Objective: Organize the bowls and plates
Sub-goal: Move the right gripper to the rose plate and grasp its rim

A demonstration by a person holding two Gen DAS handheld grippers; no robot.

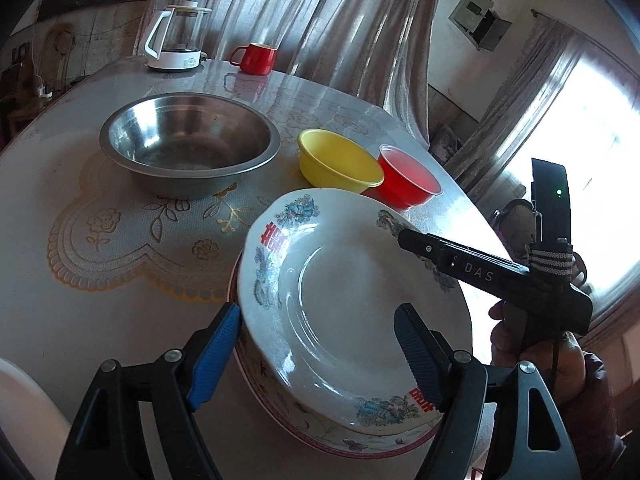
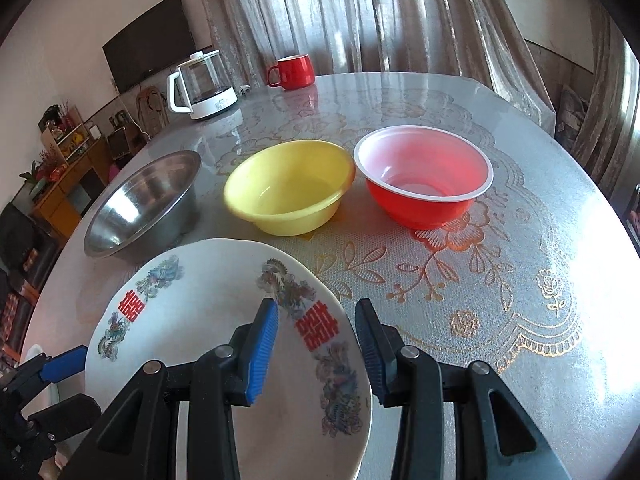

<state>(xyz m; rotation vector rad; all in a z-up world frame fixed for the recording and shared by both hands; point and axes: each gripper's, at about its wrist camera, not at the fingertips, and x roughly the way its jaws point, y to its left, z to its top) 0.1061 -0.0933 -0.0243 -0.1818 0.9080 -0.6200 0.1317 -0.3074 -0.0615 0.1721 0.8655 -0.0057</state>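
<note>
Two plates stacked near, right of steel bowl [image 1: 188, 148]; top plate [image 1: 352, 300] tilted on lower plate [image 1: 304, 428]. Left tongs [image 1: 318, 310] spread astride its near rim, right tongs [image 2: 316, 304] spread astride its right rim; both equally close.

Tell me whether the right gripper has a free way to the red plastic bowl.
Probably not yet: the right gripper straddles the white patterned plate's rim, though past it bare table leads to the red plastic bowl.

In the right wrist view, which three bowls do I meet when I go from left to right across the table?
Steel bowl → yellow bowl → red bowl.
</note>
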